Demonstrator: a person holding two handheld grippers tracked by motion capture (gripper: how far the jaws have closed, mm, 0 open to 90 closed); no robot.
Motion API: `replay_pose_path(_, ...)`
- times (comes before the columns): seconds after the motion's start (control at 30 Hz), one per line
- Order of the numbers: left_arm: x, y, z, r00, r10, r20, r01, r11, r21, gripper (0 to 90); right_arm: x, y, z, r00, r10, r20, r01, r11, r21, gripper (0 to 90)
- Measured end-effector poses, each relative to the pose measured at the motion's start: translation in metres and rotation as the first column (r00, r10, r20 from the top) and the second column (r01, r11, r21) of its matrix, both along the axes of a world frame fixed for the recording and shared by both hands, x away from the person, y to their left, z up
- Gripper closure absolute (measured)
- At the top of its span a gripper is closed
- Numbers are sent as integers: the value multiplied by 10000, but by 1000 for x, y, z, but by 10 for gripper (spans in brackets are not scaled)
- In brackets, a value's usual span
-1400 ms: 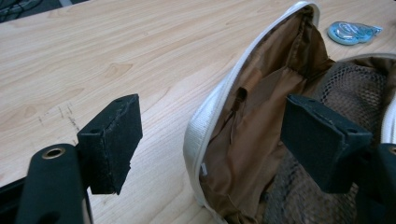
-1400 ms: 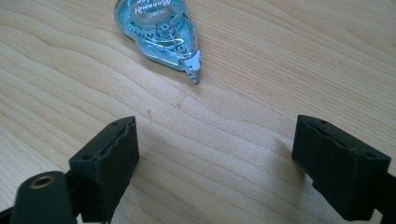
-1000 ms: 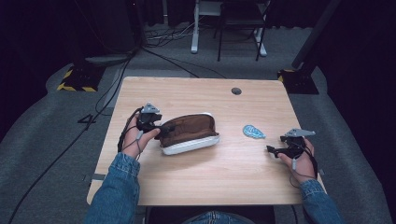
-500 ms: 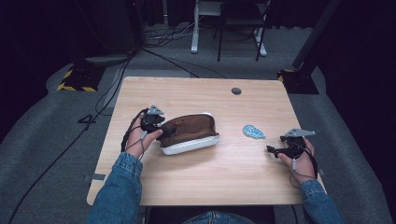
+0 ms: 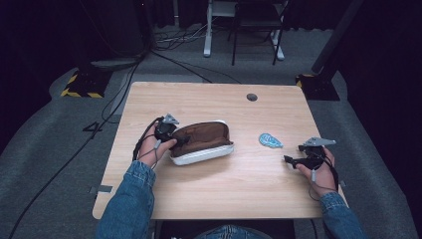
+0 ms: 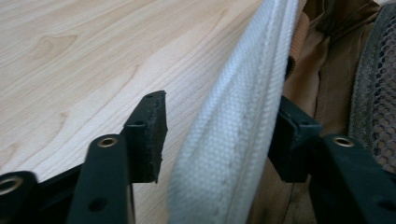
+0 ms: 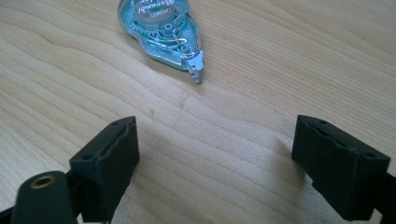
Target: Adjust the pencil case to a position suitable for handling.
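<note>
A brown pouch (image 5: 201, 139) with a white base lies on the wooden table (image 5: 224, 99), left of centre. My left gripper (image 5: 181, 142) is at its left end. In the left gripper view the pouch's white woven edge (image 6: 233, 116) runs between the jaws of the left gripper (image 6: 222, 121). The jaws have just been closing; the left pad (image 6: 149, 135) still stands a little off the fabric. My right gripper (image 5: 289, 160) rests near the right edge, open with nothing between its jaws. A blue-green correction tape roller (image 7: 161, 32) lies just ahead of the right gripper (image 7: 219, 154).
The tape roller (image 5: 270, 140) lies between the pouch and the right hand. A round cable hole (image 5: 252, 97) sits in the far side of the table. Beyond the table are cables on the floor, a chair and desk legs.
My left gripper has moved in on the pouch's left end and its jaws have narrowed around the white edge. The right hand and the tape roller have stayed put.
</note>
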State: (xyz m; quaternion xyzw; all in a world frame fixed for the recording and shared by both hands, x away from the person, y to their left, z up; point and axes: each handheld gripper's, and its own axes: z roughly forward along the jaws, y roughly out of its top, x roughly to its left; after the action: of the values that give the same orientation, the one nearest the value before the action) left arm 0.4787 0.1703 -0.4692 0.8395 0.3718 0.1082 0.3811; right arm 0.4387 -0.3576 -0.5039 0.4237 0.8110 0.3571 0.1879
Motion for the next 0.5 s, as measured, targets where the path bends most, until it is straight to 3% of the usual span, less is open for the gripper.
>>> replay_pose_path(0.2,0,-3,-2,9997,-240,7,240,9994,243,577,0,0,0,10000,6,1,-6,10000,-5,152)
replay_pose_path(0.5,-1,-1,0,9968,-518,-601,509,9986,-156,773,-1,0,0,10000,37,-1,-37,10000,-14,152)
